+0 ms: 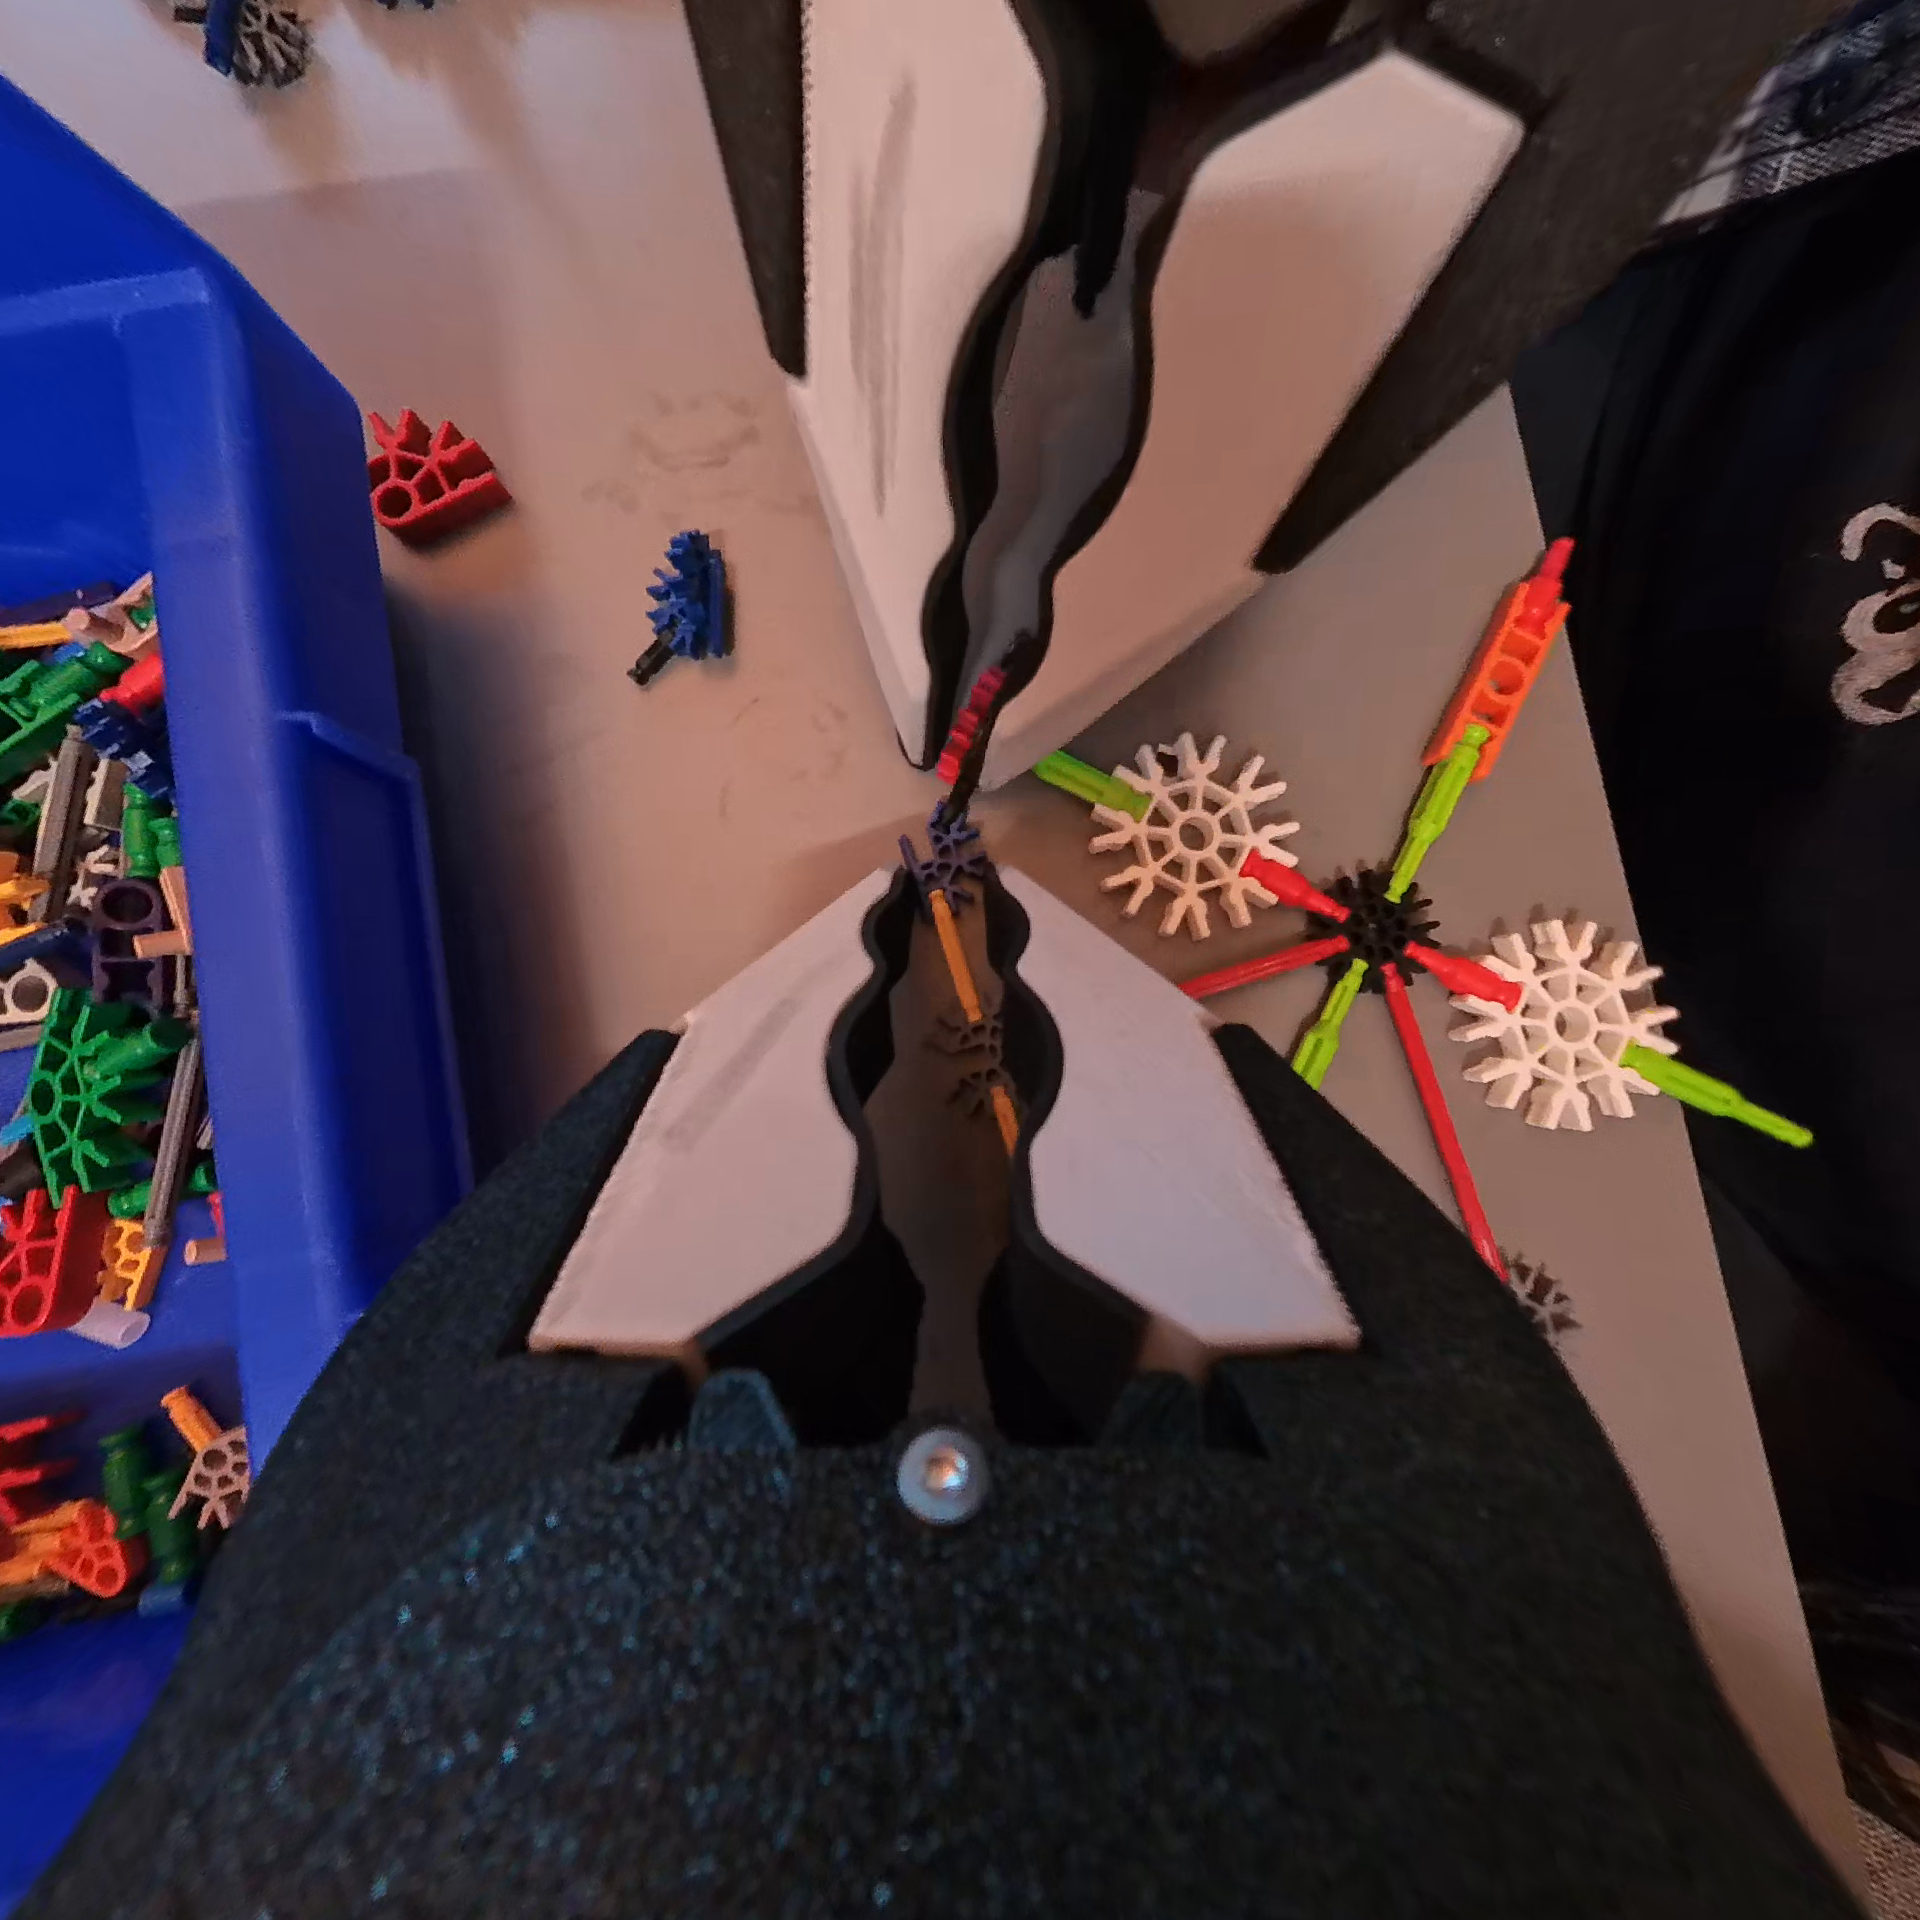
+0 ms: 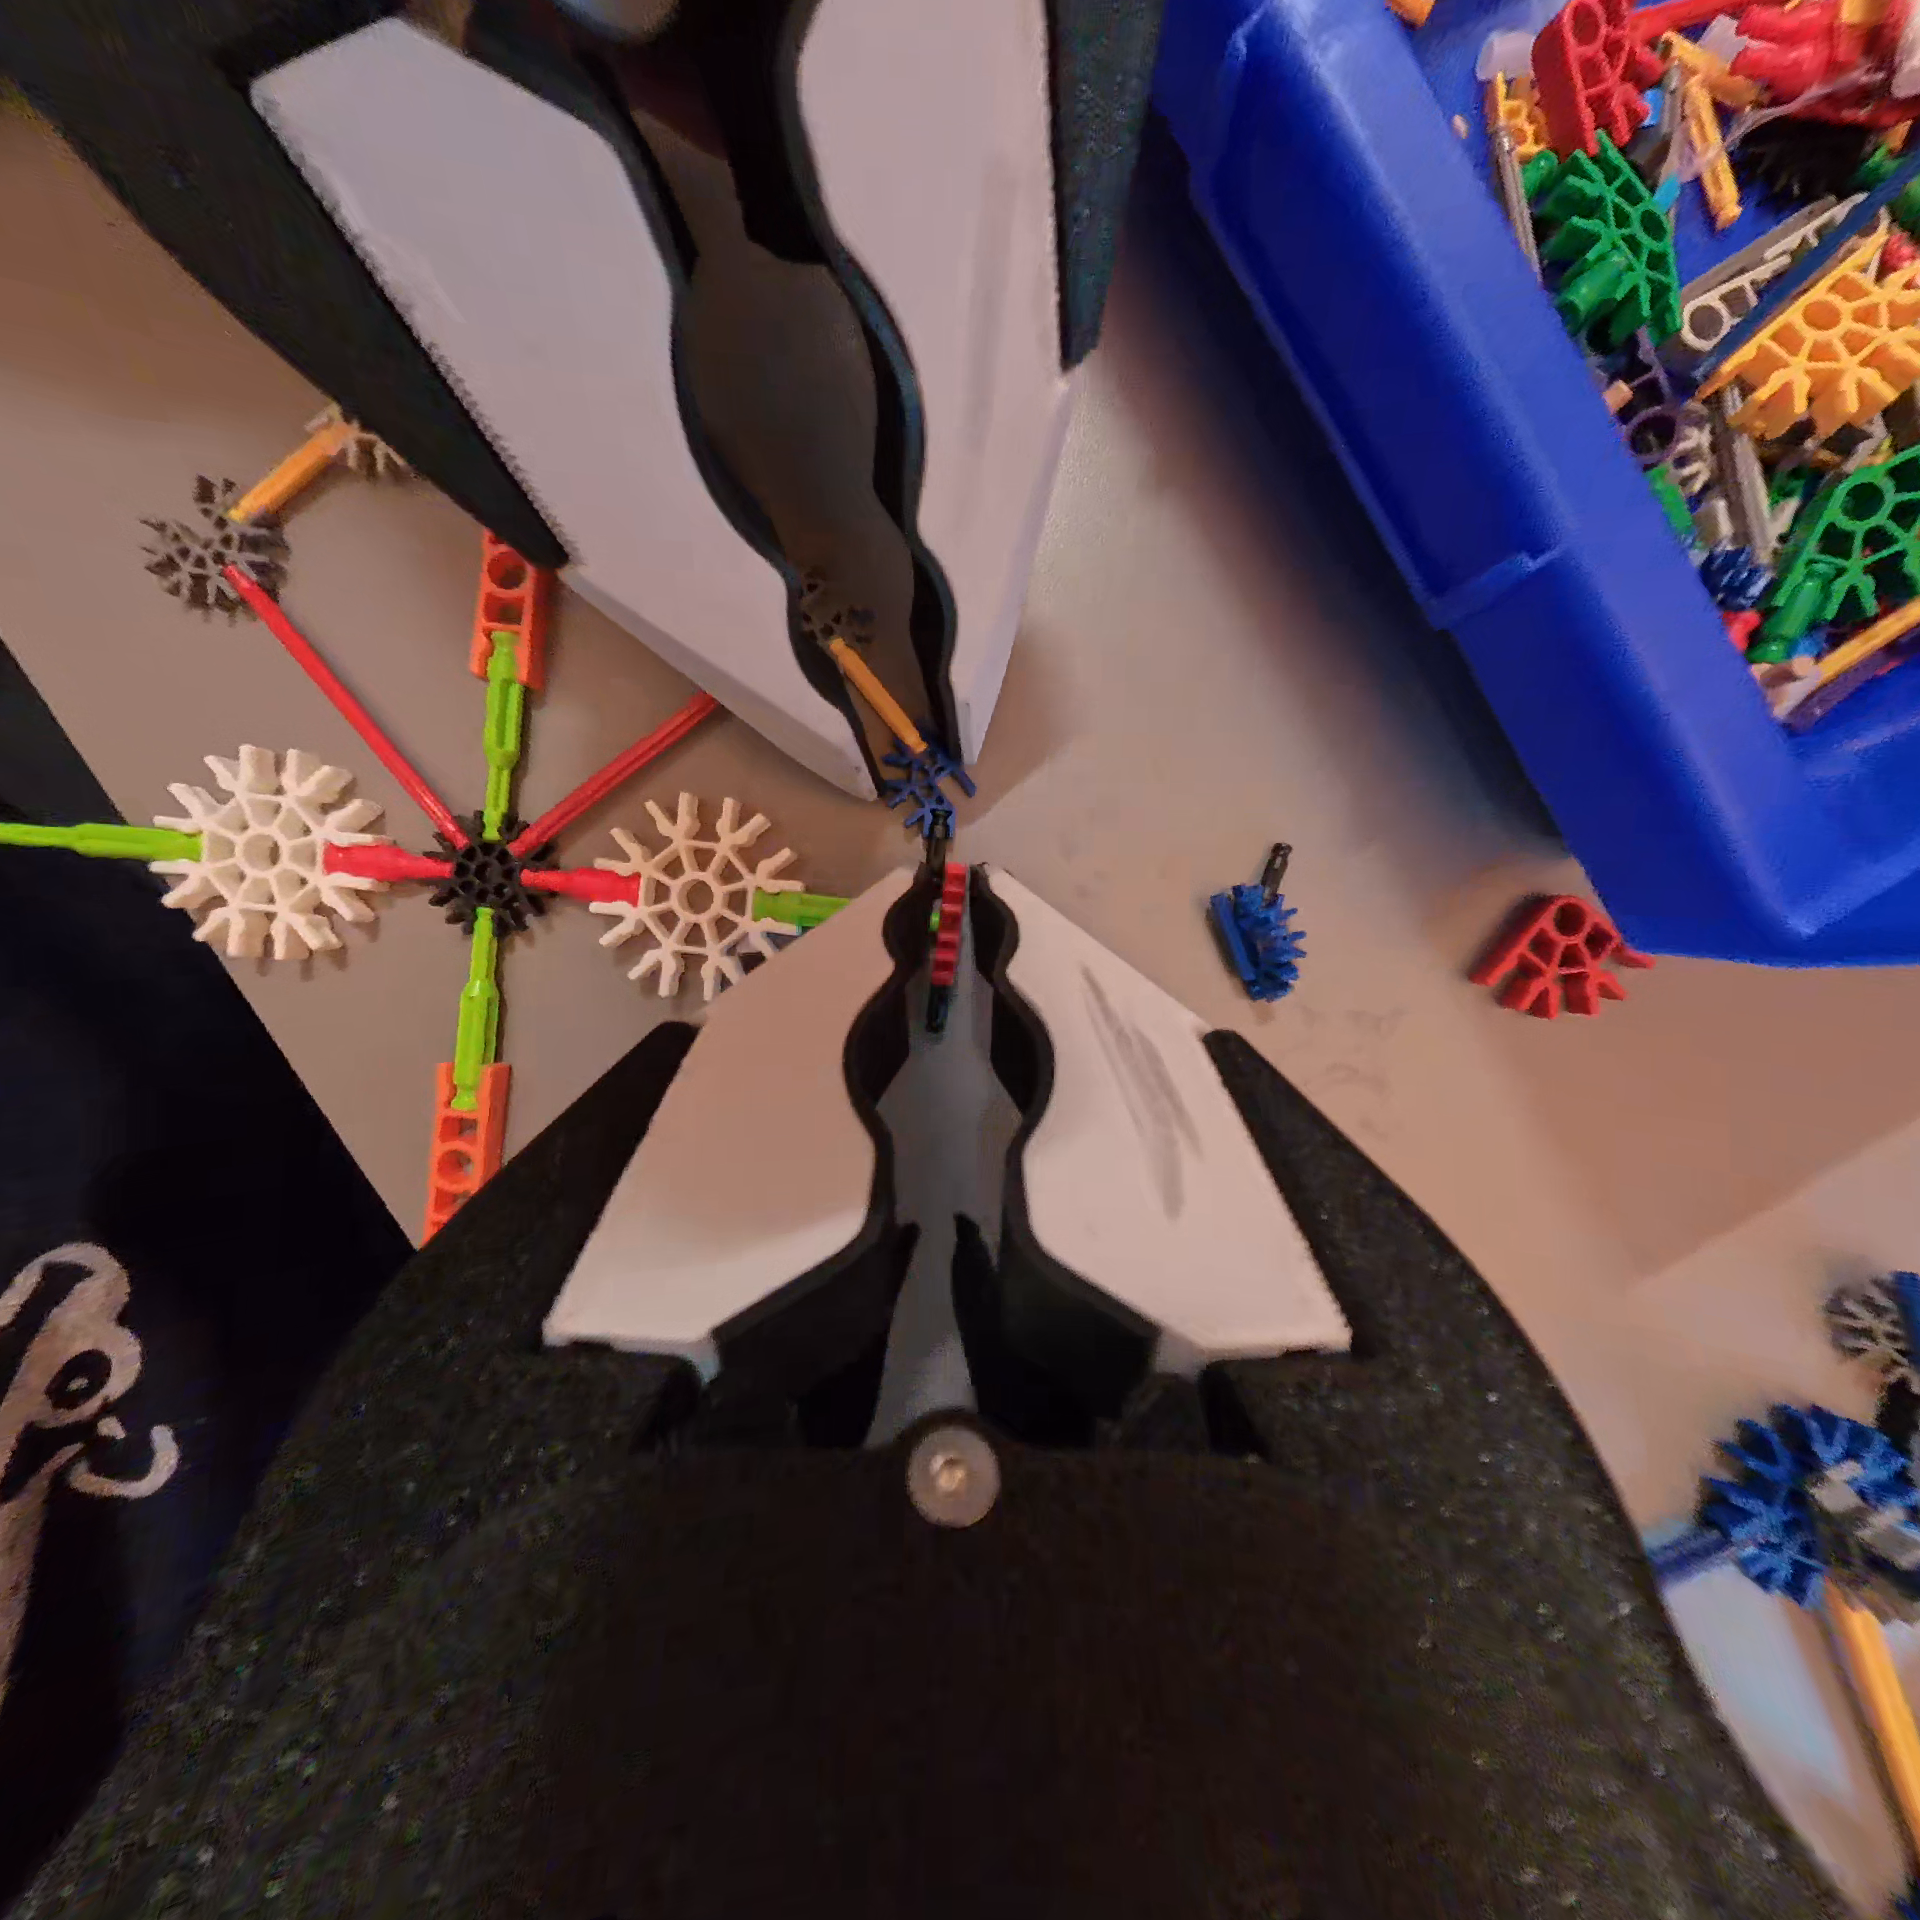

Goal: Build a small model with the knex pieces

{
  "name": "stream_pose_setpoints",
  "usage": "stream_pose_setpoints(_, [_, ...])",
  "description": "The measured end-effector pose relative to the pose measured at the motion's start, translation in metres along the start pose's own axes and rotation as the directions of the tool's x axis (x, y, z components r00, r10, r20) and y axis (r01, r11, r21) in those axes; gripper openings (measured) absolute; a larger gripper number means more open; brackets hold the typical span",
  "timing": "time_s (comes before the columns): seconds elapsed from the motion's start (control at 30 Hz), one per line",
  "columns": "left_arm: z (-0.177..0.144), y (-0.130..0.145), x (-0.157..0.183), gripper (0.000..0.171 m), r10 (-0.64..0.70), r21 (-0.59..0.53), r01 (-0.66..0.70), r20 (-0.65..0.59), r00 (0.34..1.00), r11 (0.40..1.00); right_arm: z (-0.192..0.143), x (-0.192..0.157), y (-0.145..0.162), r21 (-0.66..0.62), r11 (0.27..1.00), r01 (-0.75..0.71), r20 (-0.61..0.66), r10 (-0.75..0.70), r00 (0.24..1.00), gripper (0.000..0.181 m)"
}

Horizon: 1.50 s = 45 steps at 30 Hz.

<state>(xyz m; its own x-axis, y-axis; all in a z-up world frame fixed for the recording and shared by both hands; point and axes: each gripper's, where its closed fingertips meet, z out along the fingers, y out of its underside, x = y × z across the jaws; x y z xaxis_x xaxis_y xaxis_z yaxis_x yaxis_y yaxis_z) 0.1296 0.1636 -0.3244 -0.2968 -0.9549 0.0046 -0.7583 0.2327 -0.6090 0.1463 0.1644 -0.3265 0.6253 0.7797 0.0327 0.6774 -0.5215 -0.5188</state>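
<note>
**Grippers tip to tip over the tabletop, each clamped on a small part**

Left hand-held gripper (image 1: 940,894): fingers drawn together on a thin orange rod (image 1: 961,961), which ran back between them. A dark blue snowflake connector (image 1: 945,857) sat on the rod's front end, just past the fingertips. A dark brown connector (image 1: 977,1060) sat farther back on the same rod, in the gap between the fingers.

Right hand-held gripper (image 2: 948,883): fingers closed on a small red gear-like piece (image 2: 948,925), held edge-on, with a short black rod (image 2: 938,852) through it. The black rod's tip pointed at the blue connector and looked to be touching or just short of it (cannot tell which). Holding both parts at the fingertips kept rod and connector lined up end to end and in view of both cameras.

Around them on the tabletop (image 2: 1195,675):
- a flat built figure: black hub (image 1: 1377,925) with red and lime-green rods, two white snowflake wheels (image 1: 1195,836), orange connectors at the green rod ends
- a loose blue gear piece on a short black rod (image 1: 686,603)
- a loose red connector (image 1: 436,483)
- a blue bin (image 1: 260,623) full of mixed coloured parts, well apart from the grippers

A person's dark garment (image 1: 1766,727) with a pale printed design showed at the edge. No brand or label was visible on the parts or bin.
</note>
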Motion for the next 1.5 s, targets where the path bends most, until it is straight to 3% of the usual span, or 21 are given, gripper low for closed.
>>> stream_pose_setpoints(0.57, [0.001,-0.002,-0.002,0.012,-0.001,0.012,0.001,0.019,1.000,1.000,0.001,0.000,-0.002,-0.031,0.996,0.086,-0.062,-0.088,0.994,0.001])
stream_pose_setpoints(0.7, [0.001,-0.002,-0.005,0.012,-0.003,0.014,0.002,0.033,0.999,1.000,0.002,-0.001,-0.004,0.002,0.999,0.042,-0.011,-0.042,0.999,0.001])
stream_pose_setpoints(0.8, [0.001,-0.002,-0.006,0.012,-0.007,0.014,0.007,0.032,0.999,1.000,0.001,0.000,-0.003,0.030,0.999,-0.019,0.027,0.018,0.999,0.008])
stream_pose_setpoints(0.83, [0.001,-0.002,-0.006,0.012,-0.008,0.015,0.008,0.034,0.999,1.000,-0.001,0.001,-0.003,0.041,0.998,-0.053,0.053,0.051,0.997,0.023])
stream_pose_setpoints(0.87, [0.001,-0.002,-0.006,0.012,-0.010,0.015,0.009,0.035,0.999,1.000,-0.004,0.005,-0.004,0.064,0.995,-0.080,0.065,0.076,0.995,0.025])
stream_pose_setpoints(1.2, [0.000,0.000,-0.006,0.015,-0.019,0.017,0.018,0.039,0.999,1.000,-0.011,-0.002,0.000,0.036,0.992,-0.117,0.169,0.110,0.980,0.022])
stream_pose_setpoints(1.5, [0.001,-0.002,-0.006,0.014,0.004,0.007,-0.004,0.057,0.998,1.000,-0.005,-0.002,0.004,0.022,0.996,-0.082,0.141,0.078,0.987,0.009])
